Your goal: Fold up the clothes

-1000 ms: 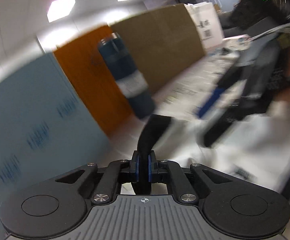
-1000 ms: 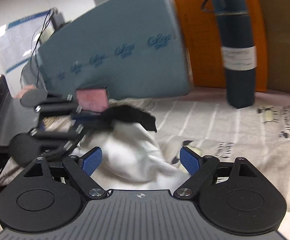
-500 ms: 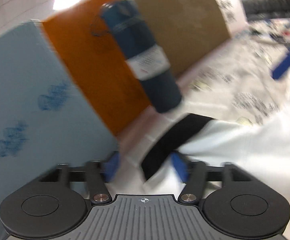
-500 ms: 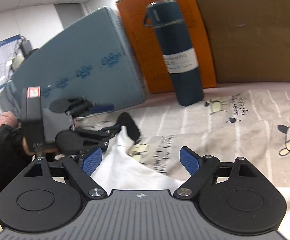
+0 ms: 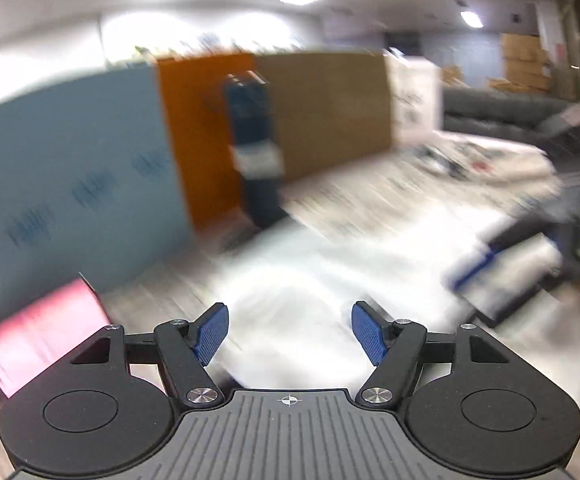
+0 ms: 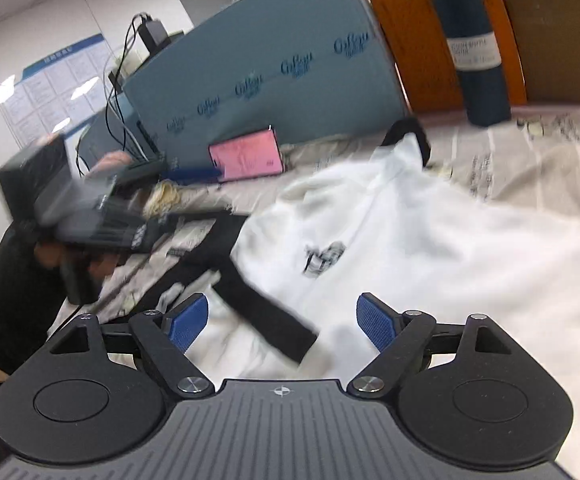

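A white garment [image 6: 409, 240] with black cuffs and a small dark print is seen spread across the desk [image 6: 529, 160], which is covered by a striped, printed cloth; one black-cuffed sleeve [image 6: 266, 312] is laid across the near part of the garment, just ahead of the right gripper [image 6: 282, 322], while the other cuff [image 6: 407, 134] is stuck up at the far edge, near a dark blue flask [image 6: 473, 48]; the body of the garment is rumpled and no clean fold can be made out, so the folding is judged to be at an early stage, with the sleeves yet to be squared and the body yet to be doubled over; the jaws of the right gripper are held wide apart and are closing slightly, with nothing pinched between them, the cuffed sleeve only lying below; the left gripper [image 5: 288, 330] is shown with its jaws apart and empty over blurred white fabric [image 5: 290, 280]; in the right wrist view it is seen, blurred, off to the left of the garment, clear of the cloth; a pink phone [image 6: 246, 156] is lying near the blue board [image 6: 270, 60] behind the garment.
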Demonstrator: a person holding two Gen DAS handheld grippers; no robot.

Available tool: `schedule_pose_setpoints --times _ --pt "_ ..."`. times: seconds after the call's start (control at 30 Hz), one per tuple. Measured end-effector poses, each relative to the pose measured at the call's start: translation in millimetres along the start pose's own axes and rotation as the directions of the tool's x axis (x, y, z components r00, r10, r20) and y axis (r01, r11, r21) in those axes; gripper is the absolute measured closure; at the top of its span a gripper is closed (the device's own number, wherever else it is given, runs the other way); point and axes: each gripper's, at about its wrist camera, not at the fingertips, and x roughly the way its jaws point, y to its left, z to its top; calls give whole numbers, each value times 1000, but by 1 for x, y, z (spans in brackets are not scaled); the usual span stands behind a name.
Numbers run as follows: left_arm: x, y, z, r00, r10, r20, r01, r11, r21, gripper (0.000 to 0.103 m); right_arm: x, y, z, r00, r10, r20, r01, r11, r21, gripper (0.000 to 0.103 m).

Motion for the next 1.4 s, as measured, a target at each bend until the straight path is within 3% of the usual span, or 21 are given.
schedule_pose_setpoints --times 0.07,0.13,0.17,0.23,0.33,0.43,0.53,0.63,0.8,0.83,0.93,1.07,1.17,1.2,1.27,1.33,1.37,1.4 --pt "3 -14 -13 998 -35 -55 36 999 15 36 5 4 -5 1000 -18 -16 19 1000 8 25" --pt "6 -20 -23 994 -55 -90 56 998 7 47 9 9 -12 999 -35 -24 36 999 16 36" --pt "4 -22 -24 995 -57 -84 58 998 3 50 10 11 -13 999 -44 -22 45 999 19 43" --pt "2 -26 -27 995 -61 -72 61 998 -5 81 8 13 -18 999 -52 -5 52 998 23 53" --pt "-9 -30 -30 998 -56 -30 56 998 -8 94 4 17 -24 998 -63 24 62 998 30 83" --pt "-36 -36 -31 996 -47 75 51 998 -41 94 -14 30 -29 994 -46 99 43 998 36 88" --pt "-77 -44 -30 975 -56 216 77 993 -89 94 -46 50 -39 979 41 200 -45 999 13 88" --pt "-119 -59 -37 934 -94 344 136 986 -100 94 -78 77 -56 955 90 281 -81 996 -44 88" --pt "-169 -90 -62 869 -221 443 263 964 -37 94 -114 122 -101 940 141 311 -105 986 -130 88" --pt "-174 -94 -68 865 -247 437 287 958 -25 94 -118 130 -111 941 143 306 -102 984 -145 88" --pt "-180 -105 -86 869 -305 390 336 942 -12 94 -123 143 -140 953 131 274 -93 984 -149 88" --pt "-167 -118 -107 893 -385 231 398 917 -9 94 -112 145 -171 975 91 201 -69 991 -112 88" --pt "-157 -125 -118 894 -433 112 437 900 -8 89 -101 142 -186 992 53 115 -41 994 -102 83" --pt "-157 -125 -119 889 -448 92 450 893 -5 82 -105 140 -187 991 68 119 -57 994 -94 80" --pt "-161 -118 -116 885 -448 125 452 892 -5 73 -113 137 -189 986 95 134 -85 994 -75 58" --pt "-172 -107 -109 887 -404 222 421 906 -33 56 -132 127 -186 968 87 234 -84 996 -21 40" --pt "-179 -102 -103 891 -359 278 390 918 -65 49 -141 121 -185 957 71 282 -76 997 9 34" --pt "-181 -97 -94 891 -314 329 366 925 -107 38 -147 115 -181 946 3 325 -23 998 57 33"
